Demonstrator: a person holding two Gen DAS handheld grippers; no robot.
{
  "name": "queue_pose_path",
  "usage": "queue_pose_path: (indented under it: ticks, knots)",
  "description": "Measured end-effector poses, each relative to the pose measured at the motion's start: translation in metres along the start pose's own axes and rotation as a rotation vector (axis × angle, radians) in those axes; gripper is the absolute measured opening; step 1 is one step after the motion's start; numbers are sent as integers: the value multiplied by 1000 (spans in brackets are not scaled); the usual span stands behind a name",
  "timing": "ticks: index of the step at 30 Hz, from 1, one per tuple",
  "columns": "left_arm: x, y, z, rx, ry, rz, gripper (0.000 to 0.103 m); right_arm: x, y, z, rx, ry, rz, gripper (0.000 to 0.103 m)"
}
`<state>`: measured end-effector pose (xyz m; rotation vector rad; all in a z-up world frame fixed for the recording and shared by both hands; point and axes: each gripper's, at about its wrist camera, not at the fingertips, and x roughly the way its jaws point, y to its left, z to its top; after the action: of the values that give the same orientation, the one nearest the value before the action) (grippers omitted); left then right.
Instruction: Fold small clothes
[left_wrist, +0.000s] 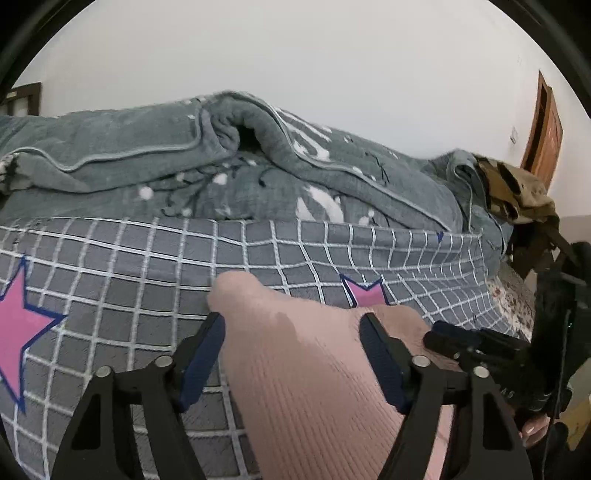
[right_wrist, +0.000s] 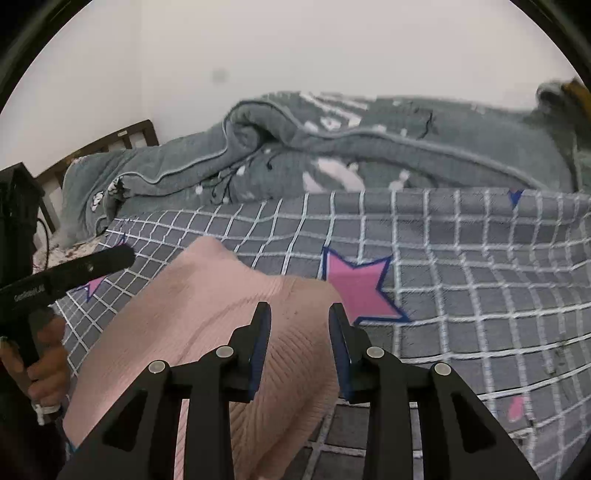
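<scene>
A pink ribbed knit garment (left_wrist: 291, 373) lies on the grey checked bedsheet (left_wrist: 147, 266). In the left wrist view my left gripper (left_wrist: 291, 325) is open, its fingers wide apart on either side of the garment's upper left part, with nothing gripped. In the right wrist view the same garment (right_wrist: 207, 317) fills the lower left. My right gripper (right_wrist: 300, 314) is open over the garment's right edge, with cloth between the fingers but not pinched. The other gripper shows at the left of the right wrist view (right_wrist: 74, 273) and at the right of the left wrist view (left_wrist: 491, 343).
A rumpled grey blanket (left_wrist: 221, 162) is piled along the far side of the bed. Pink stars (right_wrist: 358, 288) mark the sheet. A camouflage cloth (left_wrist: 517, 192) hangs at the far right. A dark wooden bed frame (right_wrist: 110, 144) and a white wall stand behind.
</scene>
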<state>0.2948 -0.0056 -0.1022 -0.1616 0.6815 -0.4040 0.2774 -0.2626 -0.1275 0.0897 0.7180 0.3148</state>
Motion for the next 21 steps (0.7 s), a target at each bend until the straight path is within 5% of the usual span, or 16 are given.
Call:
queue_pose_path:
  ticks: [9, 21]
  knots:
    - [28, 5, -12, 32, 56, -59, 51, 19, -14, -10, 46, 59, 1, 32]
    - [50, 29, -15, -48, 97, 62, 52, 22, -19, -12, 67, 61, -29, 40]
